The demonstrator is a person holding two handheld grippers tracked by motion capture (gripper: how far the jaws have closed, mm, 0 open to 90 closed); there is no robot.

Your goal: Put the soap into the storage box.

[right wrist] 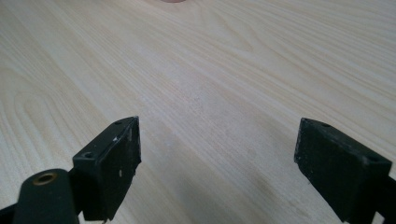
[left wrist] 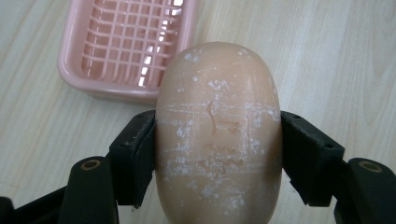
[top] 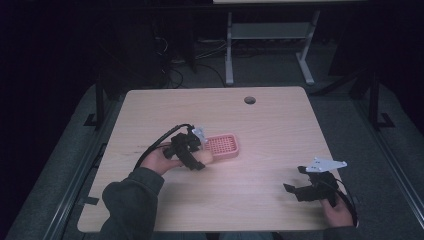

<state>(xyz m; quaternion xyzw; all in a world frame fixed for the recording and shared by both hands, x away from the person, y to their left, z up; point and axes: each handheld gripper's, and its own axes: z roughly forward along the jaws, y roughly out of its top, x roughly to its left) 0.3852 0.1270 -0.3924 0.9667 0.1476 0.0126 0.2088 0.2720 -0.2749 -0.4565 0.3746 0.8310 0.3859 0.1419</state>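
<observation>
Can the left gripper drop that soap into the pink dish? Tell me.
Probably yes. The left gripper holds the soap between its jaws, the pink dish lies just ahead, and nothing stands between them.

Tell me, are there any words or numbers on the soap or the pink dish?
No text can be read.
The soap bar, held in the left tongs, has a stamped mark in its middle, too worn and blotched with white to read.
The pink soap dish bears no writing, only a grid.
The wooden table under the open right tongs has none.
</observation>
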